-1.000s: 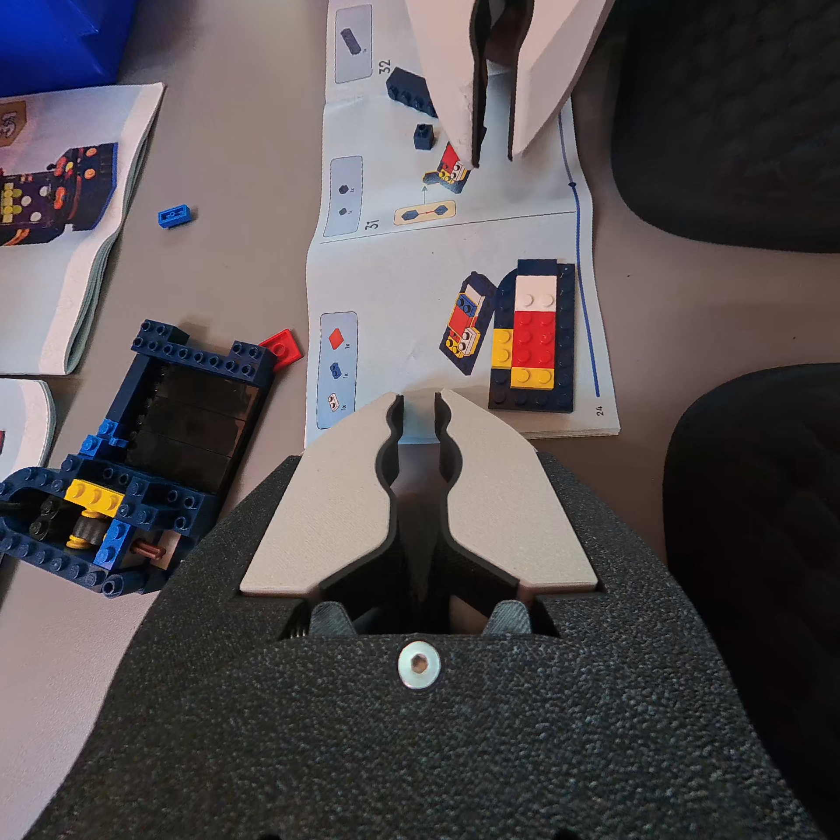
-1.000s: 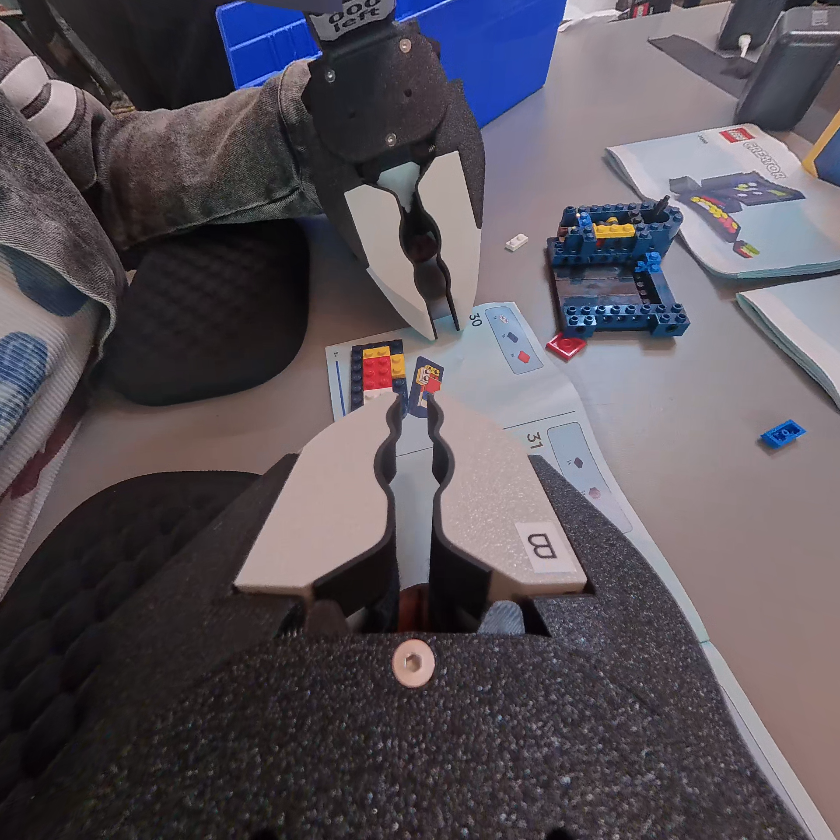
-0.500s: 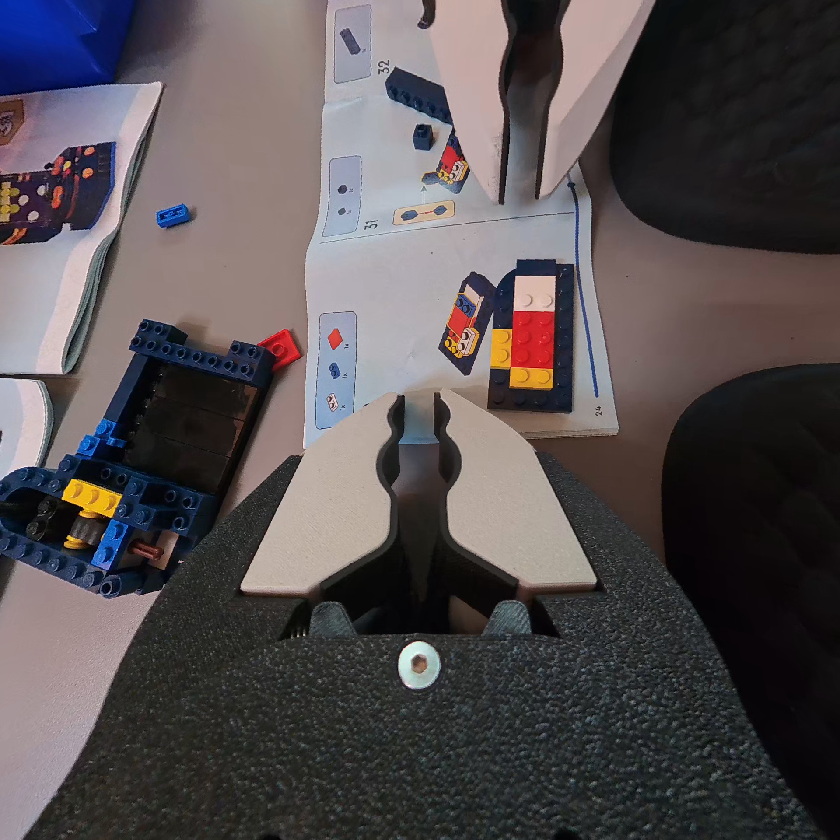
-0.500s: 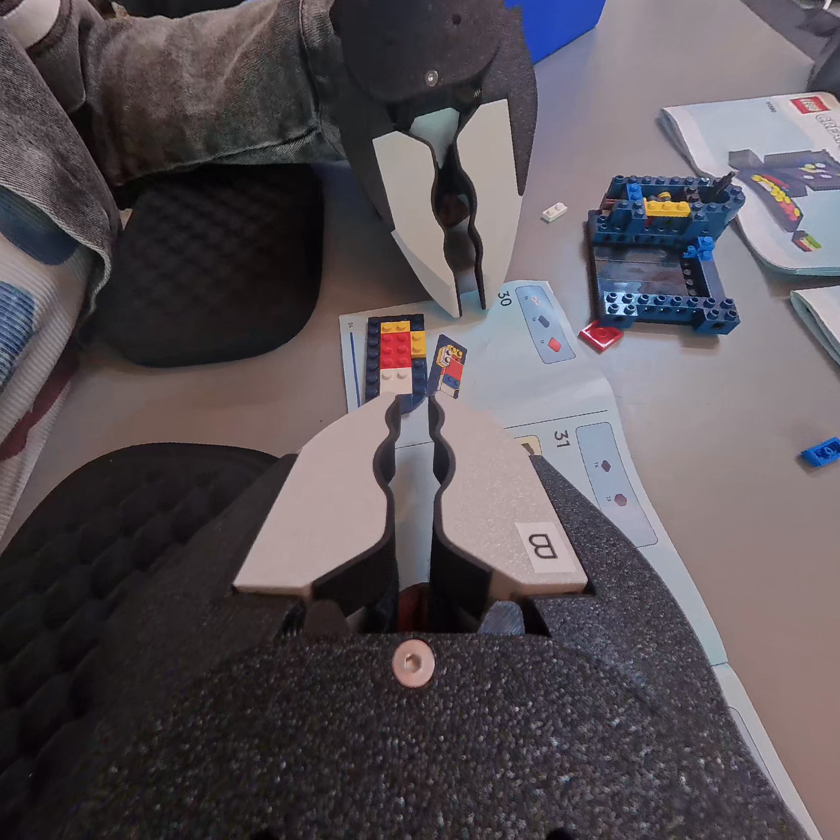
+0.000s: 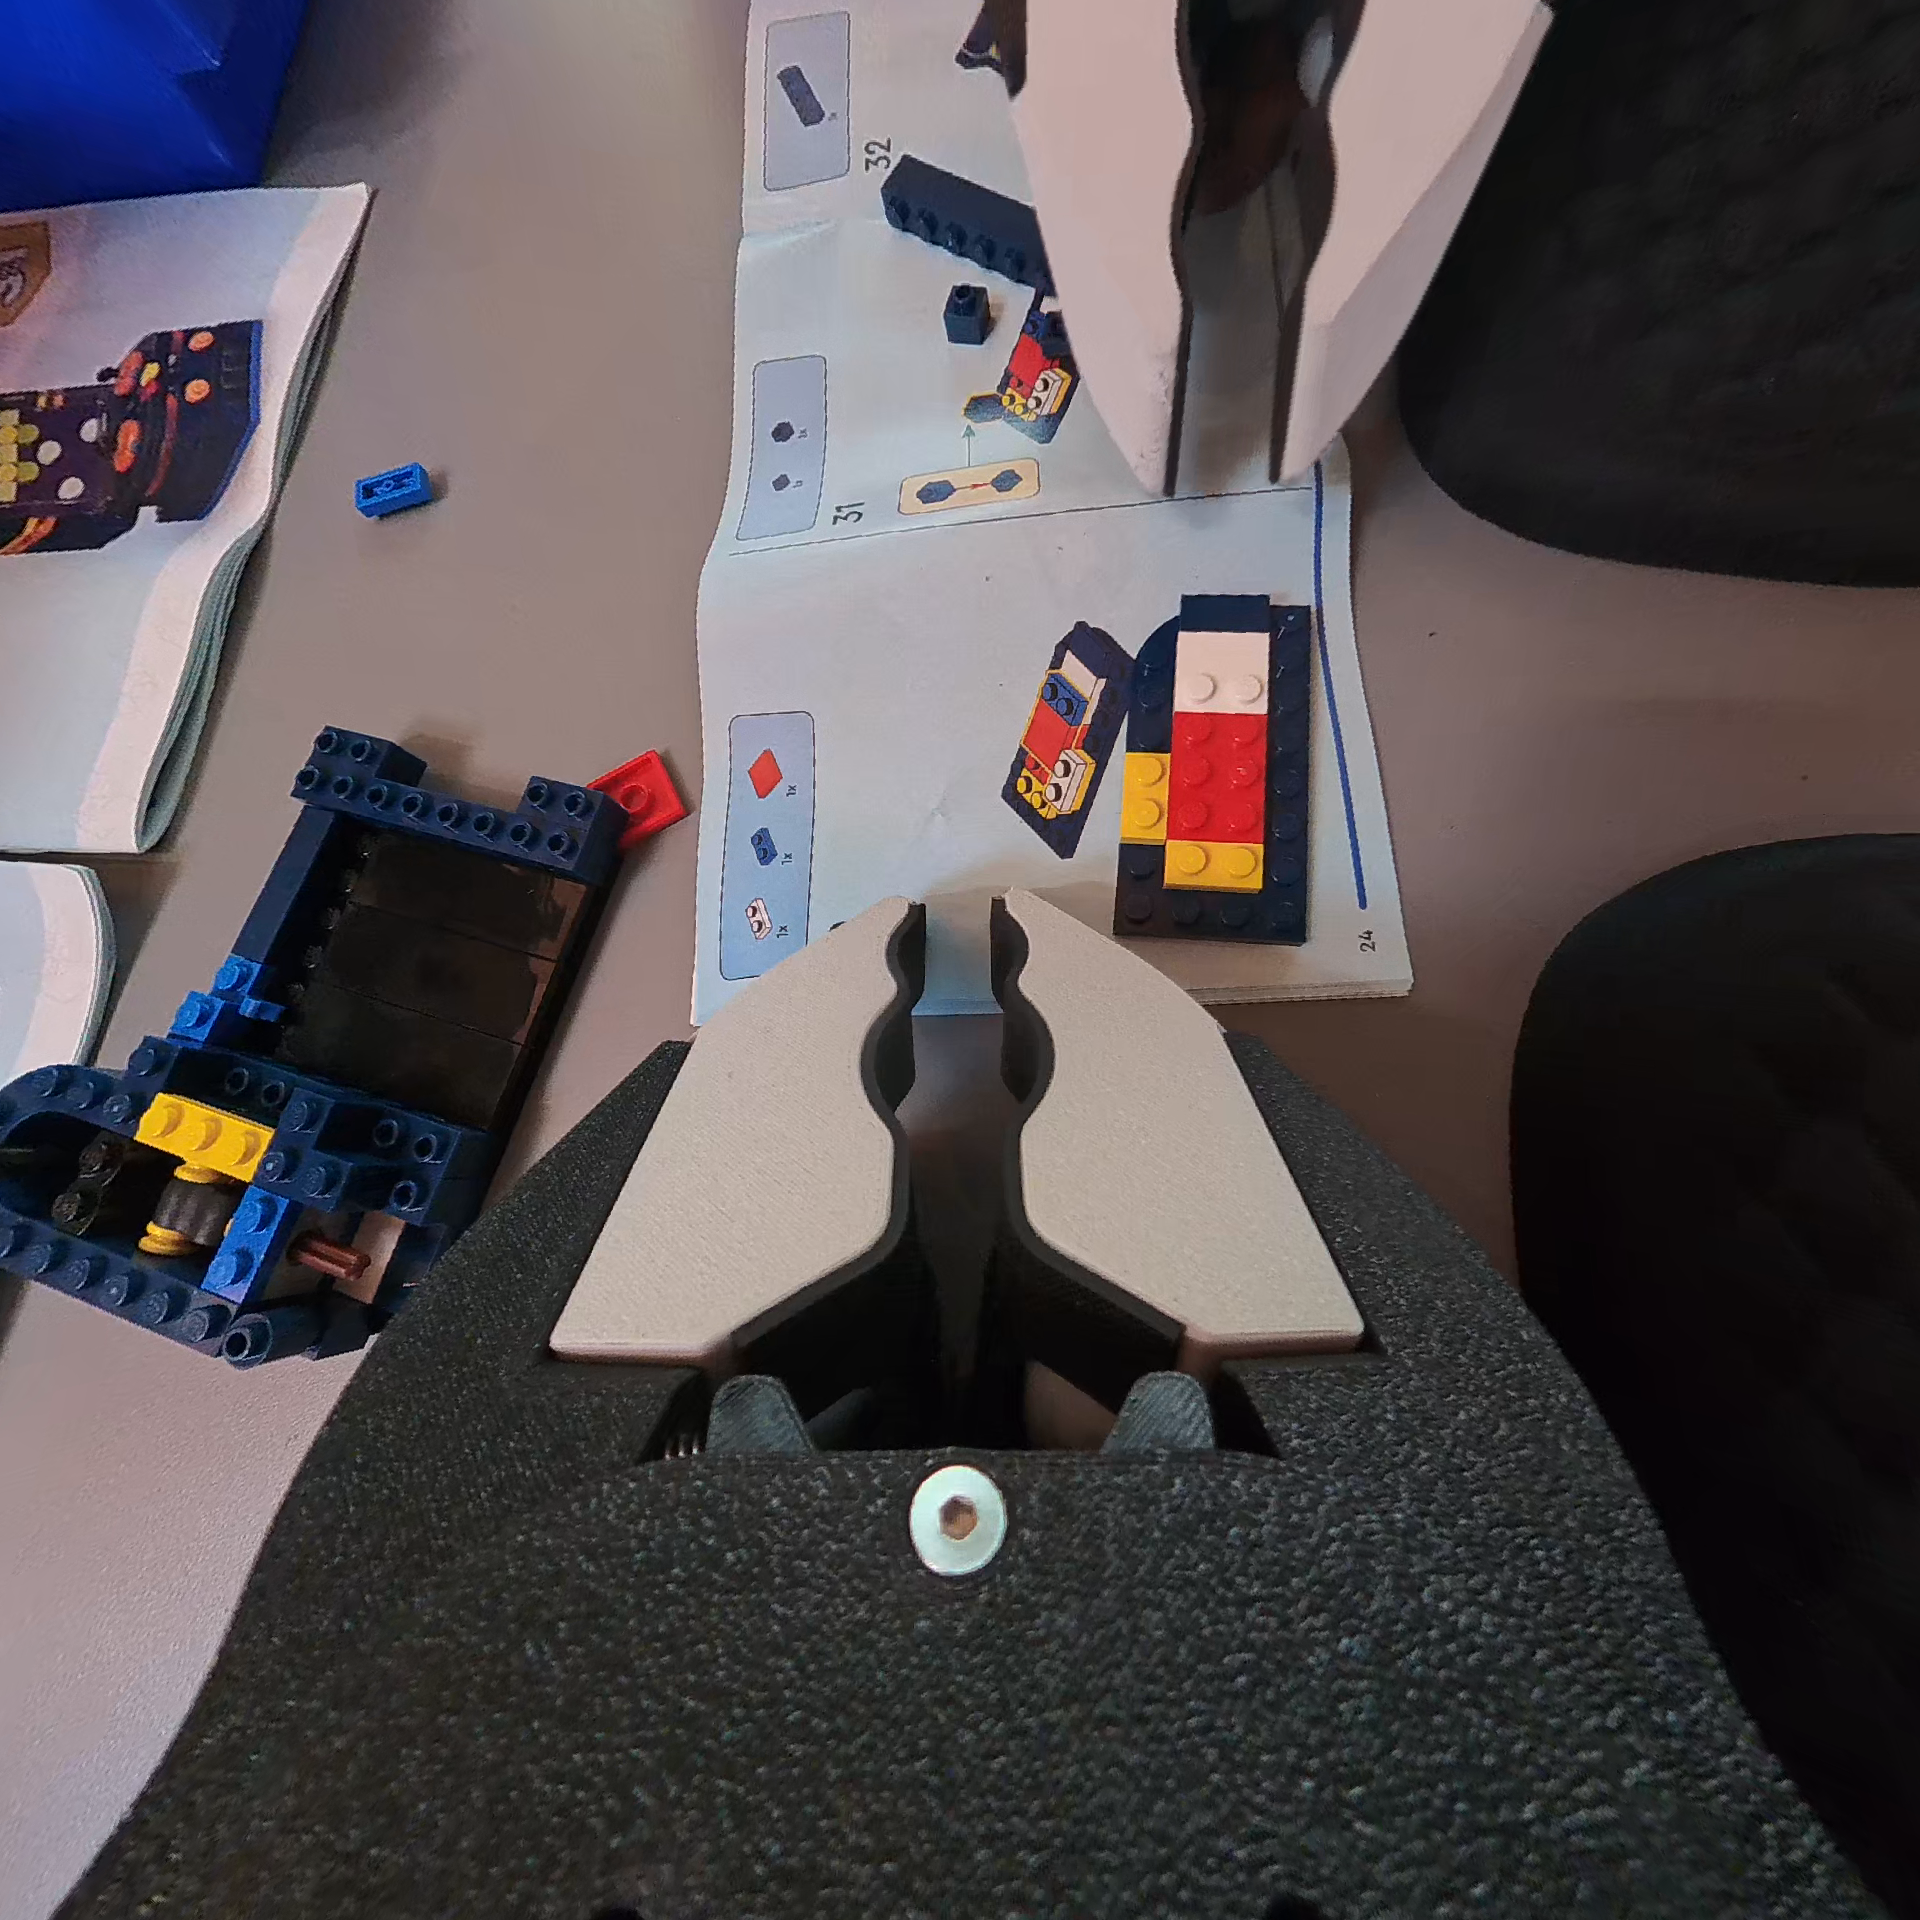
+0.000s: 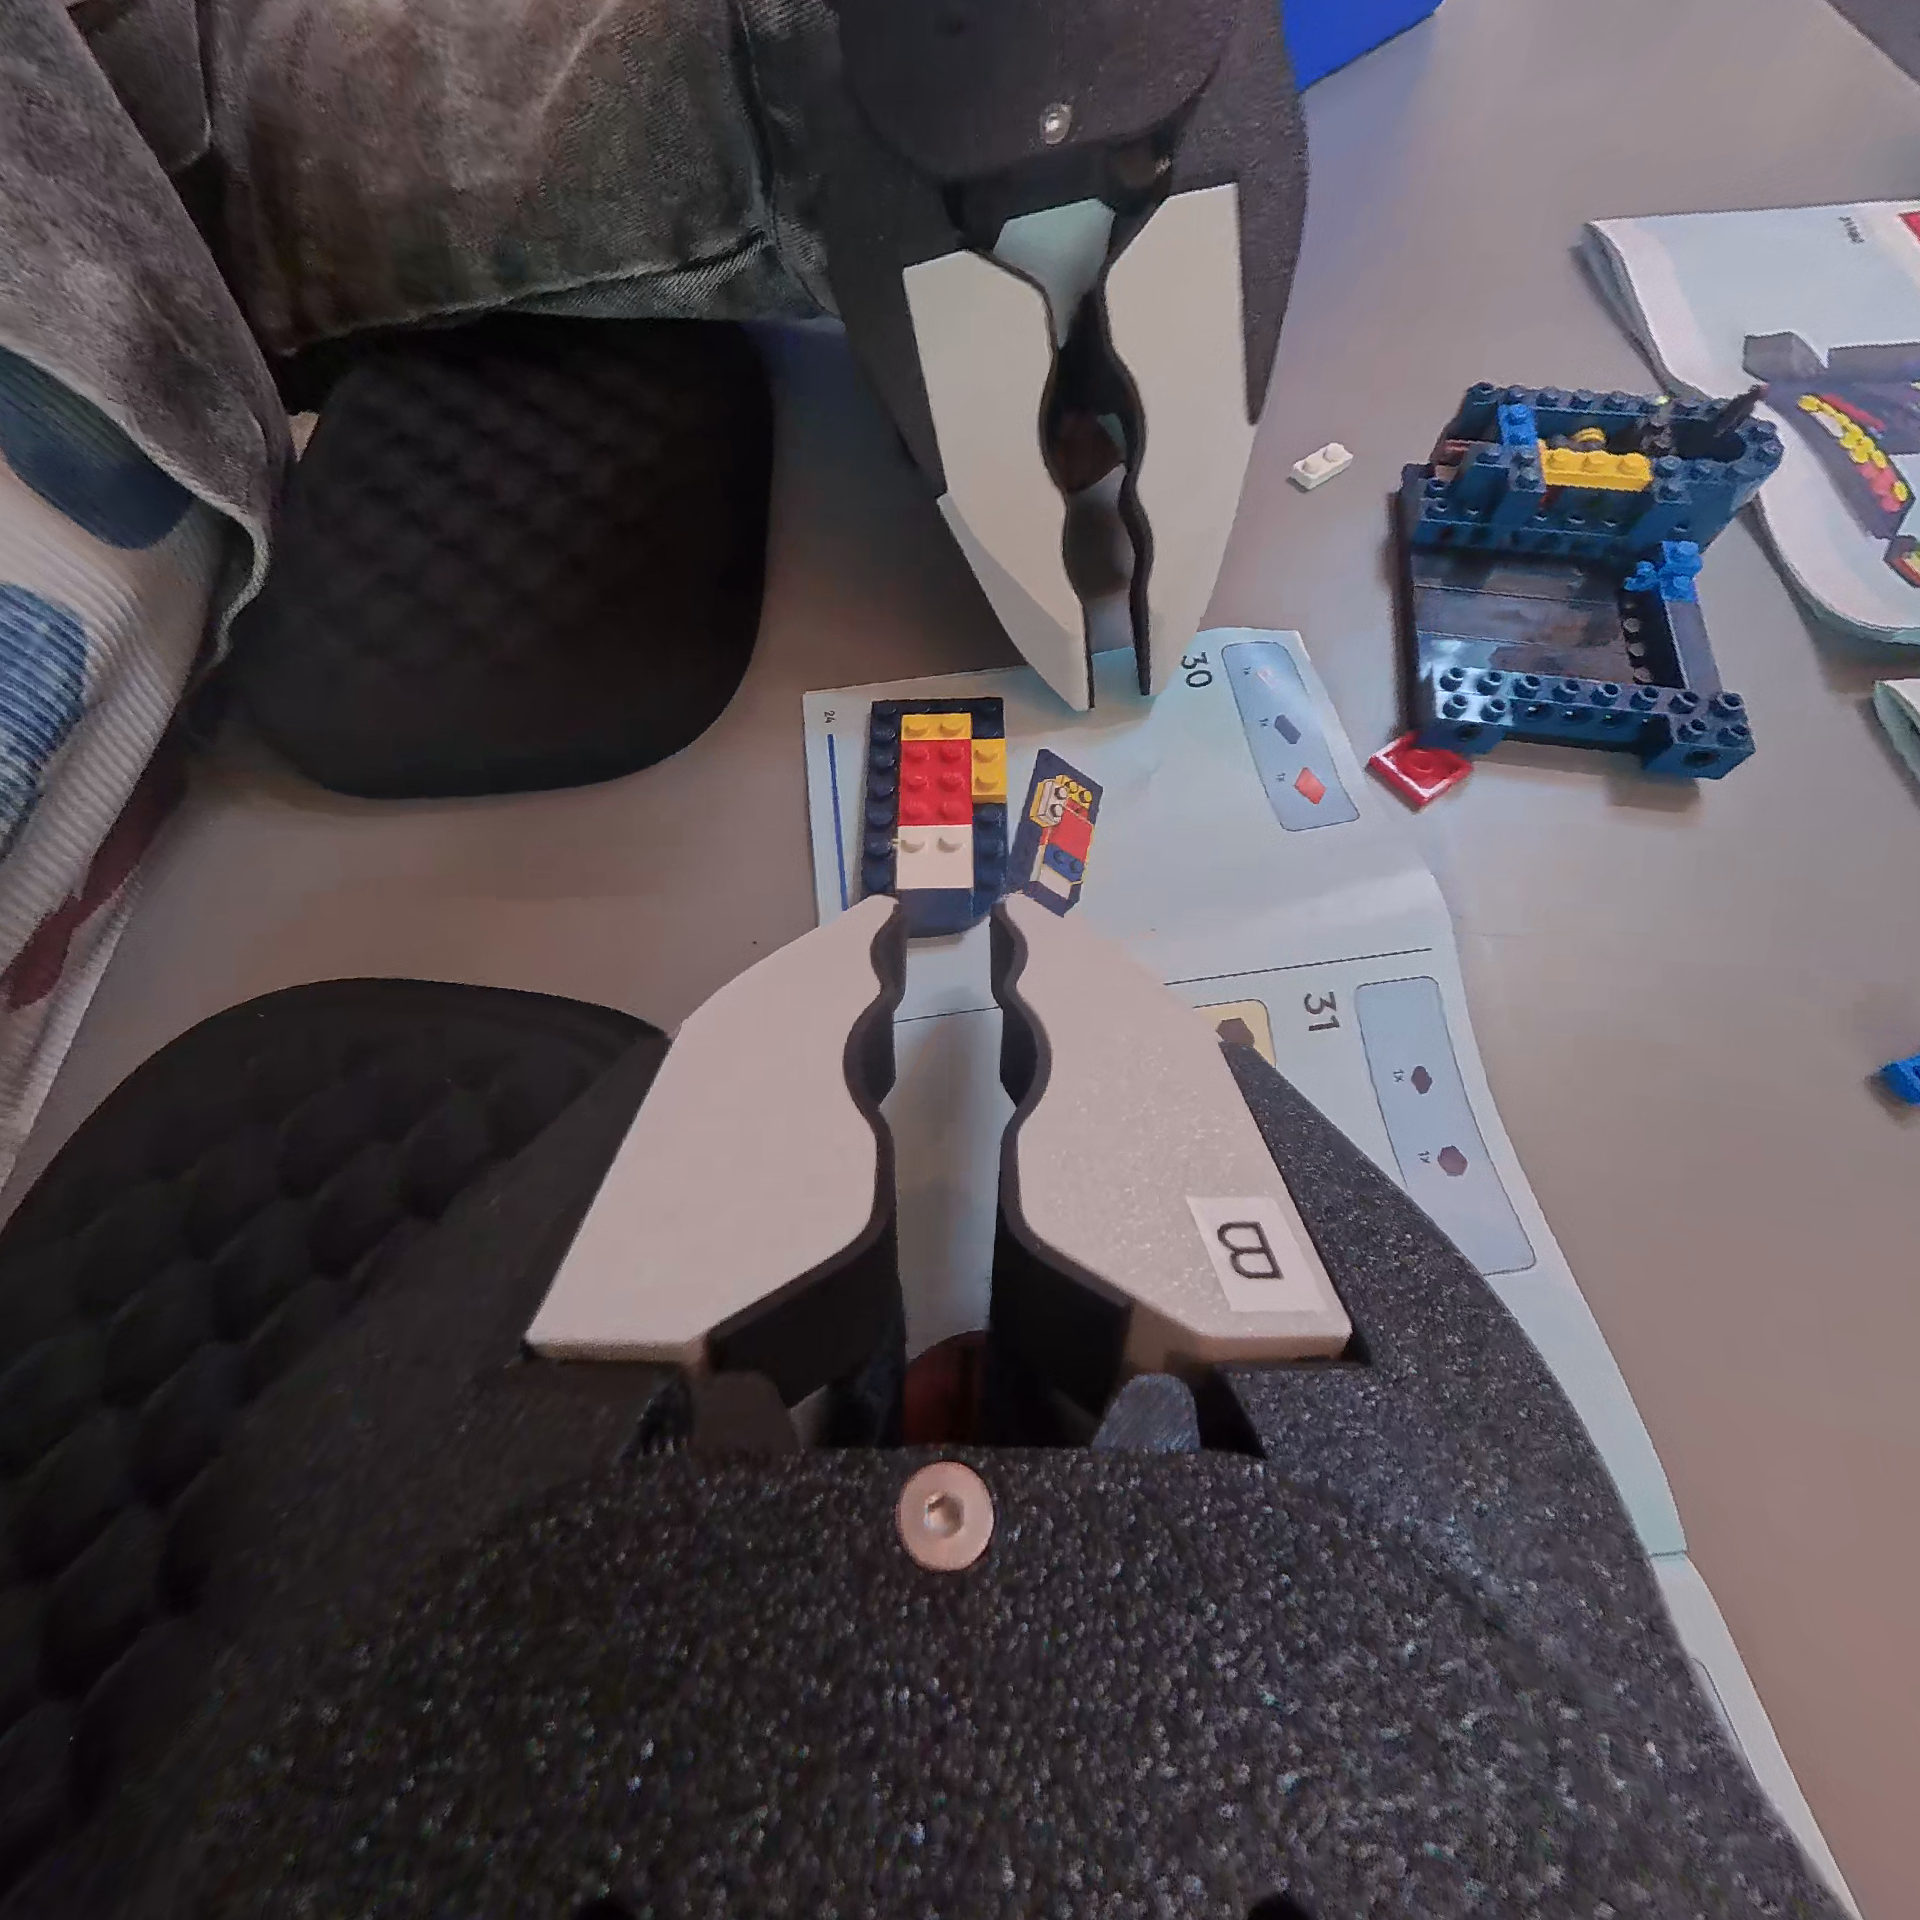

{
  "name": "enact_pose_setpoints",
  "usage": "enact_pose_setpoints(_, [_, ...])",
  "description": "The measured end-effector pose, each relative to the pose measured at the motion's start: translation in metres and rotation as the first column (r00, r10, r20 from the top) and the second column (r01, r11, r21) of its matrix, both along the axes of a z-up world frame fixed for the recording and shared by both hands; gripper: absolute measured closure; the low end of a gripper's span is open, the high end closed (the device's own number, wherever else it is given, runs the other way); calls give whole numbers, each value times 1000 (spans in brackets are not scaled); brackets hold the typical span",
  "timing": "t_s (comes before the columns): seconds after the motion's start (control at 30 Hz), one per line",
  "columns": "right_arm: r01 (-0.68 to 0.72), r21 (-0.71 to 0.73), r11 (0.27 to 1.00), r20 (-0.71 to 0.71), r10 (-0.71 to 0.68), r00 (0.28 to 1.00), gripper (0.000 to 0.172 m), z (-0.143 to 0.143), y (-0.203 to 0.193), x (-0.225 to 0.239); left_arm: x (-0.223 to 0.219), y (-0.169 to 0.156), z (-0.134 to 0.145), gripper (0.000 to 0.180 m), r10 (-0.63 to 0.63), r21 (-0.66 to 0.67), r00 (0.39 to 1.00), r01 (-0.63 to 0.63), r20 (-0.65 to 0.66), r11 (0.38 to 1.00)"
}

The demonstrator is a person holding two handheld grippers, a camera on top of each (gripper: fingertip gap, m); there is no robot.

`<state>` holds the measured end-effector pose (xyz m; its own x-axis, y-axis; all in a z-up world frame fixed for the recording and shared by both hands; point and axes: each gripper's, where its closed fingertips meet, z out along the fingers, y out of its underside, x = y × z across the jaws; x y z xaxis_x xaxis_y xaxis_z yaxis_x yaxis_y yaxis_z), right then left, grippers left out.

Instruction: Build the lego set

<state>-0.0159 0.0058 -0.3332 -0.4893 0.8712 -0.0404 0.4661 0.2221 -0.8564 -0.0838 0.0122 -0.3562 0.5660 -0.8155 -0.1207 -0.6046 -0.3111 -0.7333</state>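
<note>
Left gripper: the left gripper [image 5: 956, 914] is held low over the near edge of the open instruction booklet [image 5: 935, 644]; a narrow gap is seen between its fingertips and nothing is gripped. Its pose is unchanged from a second ago.
Right gripper: the right gripper [image 6: 943, 914] is seen with a narrow empty gap that has widened slightly compared with a second ago. It has been brought nearer to the plate assembly, so that the rounded end of that piece now shows between the fingertips; whether they touch it cannot be told.
Plate assembly: a dark blue plate assembly [image 5: 1216, 769] topped with white, red and yellow bricks lies on the booklet's page, just beyond and to the right of the left gripper. Its place is the same as before.
Booklet: the page is spread flat on the grey table [image 5: 540, 582].
Left side: a larger dark blue brick frame [image 5: 343, 997] with a yellow brick stands on the table to the left, a red tile [image 5: 639, 795] touching its corner. Both are unmoved.
Farther off: a small blue plate [image 5: 393, 488] lies alone on the table, with a second booklet [image 5: 156, 499] beyond it. A dark blue long brick [image 5: 956, 223] and a small dark cube [image 5: 966, 312] rest on the far part of the page.
Other items: a white plate [image 6: 1320, 464] lies by the frame in the right wrist view; black pads [image 6: 499, 551] lie near the person's sleeve [image 6: 468, 156].
</note>
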Motion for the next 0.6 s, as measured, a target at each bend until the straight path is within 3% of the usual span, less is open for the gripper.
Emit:
enact_pose_setpoints(0.17, [-29,158,987,37,23,999,128,-15,-6,-1,0,0,0,168,0,-3,1000,0,7,1000])
enact_pose_setpoints(0.27, [-35,234,972,11,33,999,129,-16,-8,-5,0,0,0,168,0,-3,1000,0,6,1000])
enact_pose_setpoints(0.4, [-31,241,970,29,25,999,133,-19,-9,-6,0,0,0,168,-1,-3,1000,1,8,1000])
enact_pose_setpoints(0.5, [-31,242,970,32,24,999,146,-18,-10,-6,0,-1,1,168,-7,0,1000,7,-2,1000])
enact_pose_setpoints(0.6, [-42,248,968,50,31,998,147,-20,-12,-4,-1,-9,2,162,-68,5,996,68,-55,998])
